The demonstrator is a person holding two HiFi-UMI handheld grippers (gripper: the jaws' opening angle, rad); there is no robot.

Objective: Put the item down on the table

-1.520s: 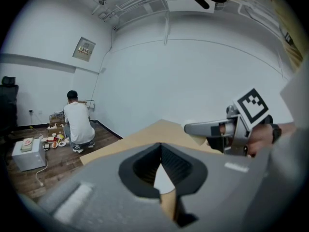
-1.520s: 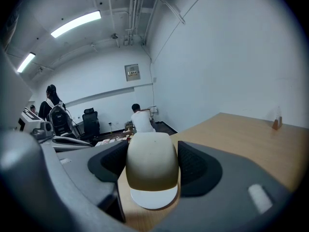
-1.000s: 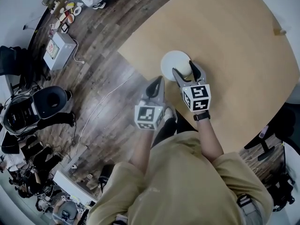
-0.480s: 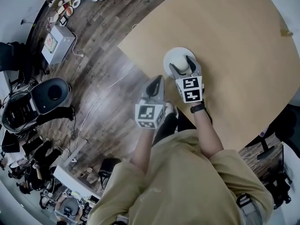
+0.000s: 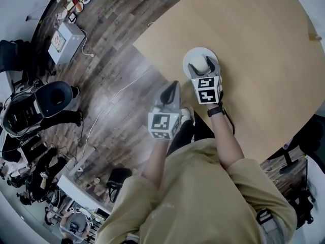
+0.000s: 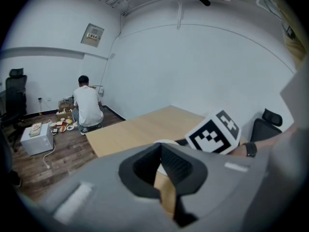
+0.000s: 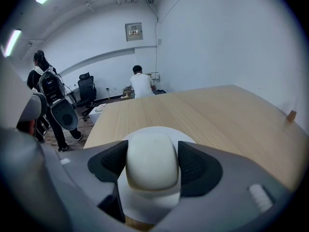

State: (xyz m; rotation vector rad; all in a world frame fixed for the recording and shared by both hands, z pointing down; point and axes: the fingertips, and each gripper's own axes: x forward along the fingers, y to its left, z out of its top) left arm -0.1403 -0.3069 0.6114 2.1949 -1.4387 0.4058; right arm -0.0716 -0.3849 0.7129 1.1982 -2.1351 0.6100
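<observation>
Your left gripper [image 5: 171, 89] hangs beside the near edge of the wooden table [image 5: 254, 39], its jaws brought together on nothing. Parked there, it looks to be simply out of the working hand's way. To its right, your right gripper [image 5: 201, 65] clamps the pale rounded item [image 7: 152, 161] from both sides, pads pressed against its flanks, directly above the white plate [image 5: 195, 51] near the table's corner. I cannot tell whether the item touches the plate. The side grip leaves its underside free, which suits lowering it straight down. At far right, a small tan object [image 5: 317, 36] sits well apart and is no obstacle.
</observation>
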